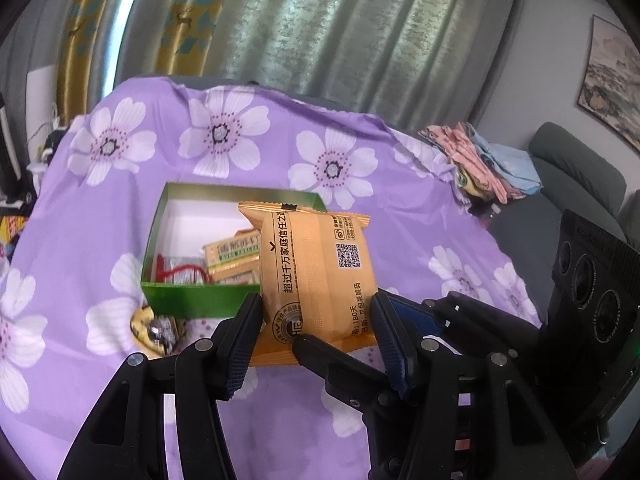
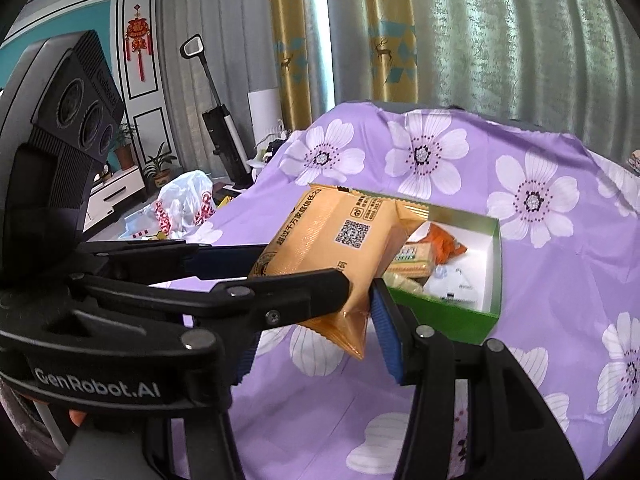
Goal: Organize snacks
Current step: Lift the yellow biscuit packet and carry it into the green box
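The orange snack packet (image 1: 316, 276) sits clamped between the 2 fingers of the left gripper (image 1: 316, 320), raised above the green box (image 1: 200, 300). The right gripper (image 2: 360, 296) also pinches it.

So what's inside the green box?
Green cardboard box holds a yellow-green biscuit pack, an orange packet and white sachets; the held orange wrapper hides the rest.

Both wrist cameras look forward and slightly down along their fingers, close above the purple floral cloth (image 1: 280, 148), sharing the green box (image 1: 192, 300) and curtains (image 2: 500, 40).
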Demonstrator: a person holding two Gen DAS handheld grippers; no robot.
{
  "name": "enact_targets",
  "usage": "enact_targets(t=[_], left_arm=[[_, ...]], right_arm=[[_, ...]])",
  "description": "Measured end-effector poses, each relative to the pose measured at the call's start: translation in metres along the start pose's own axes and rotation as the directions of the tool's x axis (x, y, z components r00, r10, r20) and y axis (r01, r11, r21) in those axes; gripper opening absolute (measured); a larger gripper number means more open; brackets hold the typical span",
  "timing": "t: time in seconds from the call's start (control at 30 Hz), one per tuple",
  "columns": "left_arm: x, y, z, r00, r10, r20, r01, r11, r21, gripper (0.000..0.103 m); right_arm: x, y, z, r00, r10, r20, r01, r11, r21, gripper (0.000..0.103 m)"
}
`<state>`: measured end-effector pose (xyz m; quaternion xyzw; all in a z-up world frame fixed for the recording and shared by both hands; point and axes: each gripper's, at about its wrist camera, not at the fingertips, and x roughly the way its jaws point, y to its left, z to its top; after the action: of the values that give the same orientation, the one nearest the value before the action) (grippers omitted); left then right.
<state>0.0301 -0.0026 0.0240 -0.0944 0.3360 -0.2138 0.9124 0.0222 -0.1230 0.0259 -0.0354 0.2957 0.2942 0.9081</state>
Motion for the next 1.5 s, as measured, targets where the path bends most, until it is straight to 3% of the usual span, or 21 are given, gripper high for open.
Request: enact_targets(t=[0.67, 1.1, 1.5], left_arm=[[0.078, 0.030, 0.040, 0.998, -0.030, -0.055, 0.029, 0.999, -0.018, 0.056], [0.123, 0.052, 0.041, 0.992, -0.046, -0.117, 0.036, 0.995, -0.088, 0.056], [0.148, 0.060, 0.034, 0.986, -0.007, -0.166, -0.009, 0.995, -0.097, 0.056]], right_arm=[[0.062, -0.057, 0.022, 0.999, -0.037, -0.024, 0.038, 0.998, 0.054, 0.052], [0.104, -0.081, 0.020, 0.995, -0.042, -0.095, 0.049, 0.996, 0.071, 0.052], [0.132, -0.090, 0.012, 0.985, -0.029, -0.172, 0.046, 0.995, 0.092, 0.056]])
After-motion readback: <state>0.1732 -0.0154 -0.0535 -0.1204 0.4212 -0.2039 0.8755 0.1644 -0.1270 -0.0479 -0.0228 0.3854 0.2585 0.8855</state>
